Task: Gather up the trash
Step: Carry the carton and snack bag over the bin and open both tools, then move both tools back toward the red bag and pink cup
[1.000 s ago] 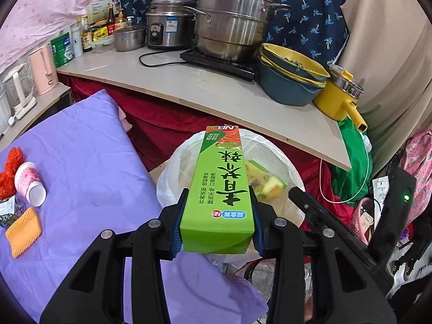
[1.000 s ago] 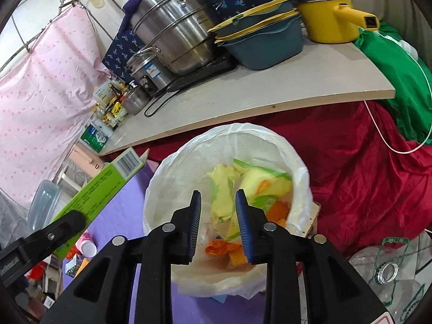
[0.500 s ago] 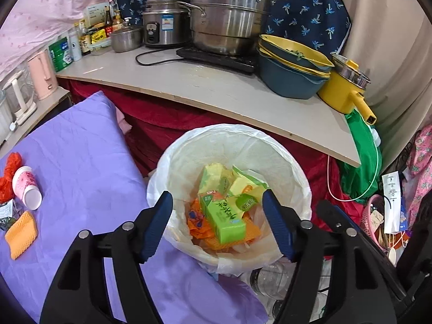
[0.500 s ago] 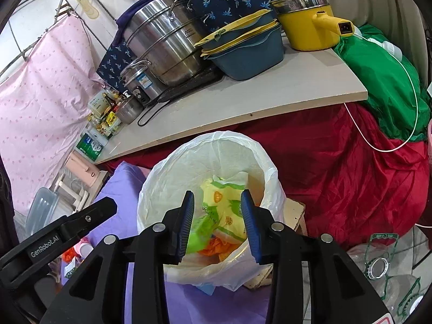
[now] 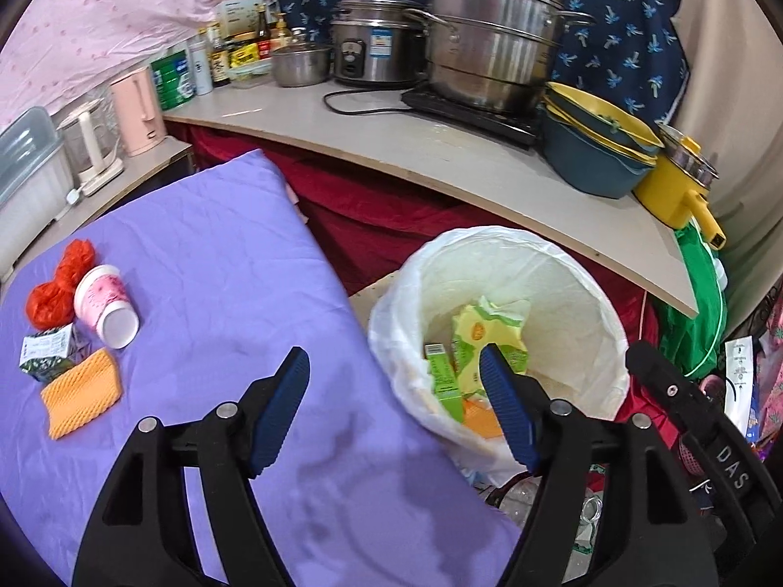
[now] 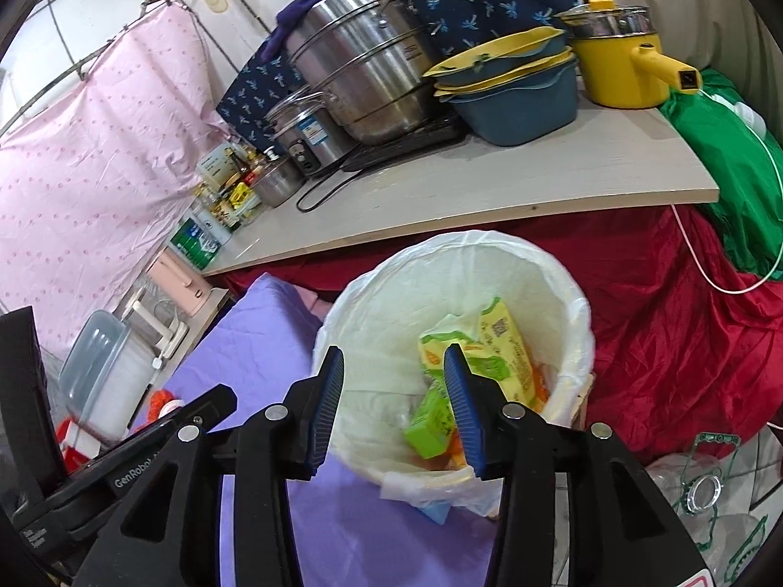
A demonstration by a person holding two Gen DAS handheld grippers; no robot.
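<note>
A white-lined trash bin point(image 5: 577, 288) stands beside the purple-covered table point(image 5: 220, 254). Inside lie the green carton point(image 5: 443, 381) and yellow-green wrappers point(image 5: 484, 327); the carton also shows in the right wrist view point(image 6: 430, 423). My left gripper point(image 5: 394, 406) is open and empty, over the table's edge next to the bin. My right gripper point(image 6: 391, 408) is open and empty above the bin point(image 6: 563, 283). On the table's left lie a pink paper cup point(image 5: 105, 305), an orange net point(image 5: 54, 281), an orange sponge point(image 5: 80, 391) and a small crumpled carton point(image 5: 46, 349).
A beige counter point(image 5: 440, 161) behind holds steel pots point(image 5: 494, 34), a rice cooker point(image 5: 377, 44), stacked blue basins point(image 5: 592, 146), a yellow pot point(image 5: 678, 191) and bottles. Red cloth point(image 6: 685, 342) hangs below it. Plastic clutter lies on the floor at right point(image 6: 704, 489).
My left gripper opened and dropped the green carton into the bin, then swung left toward the table. My right gripper opened wider and stayed above the bin.
</note>
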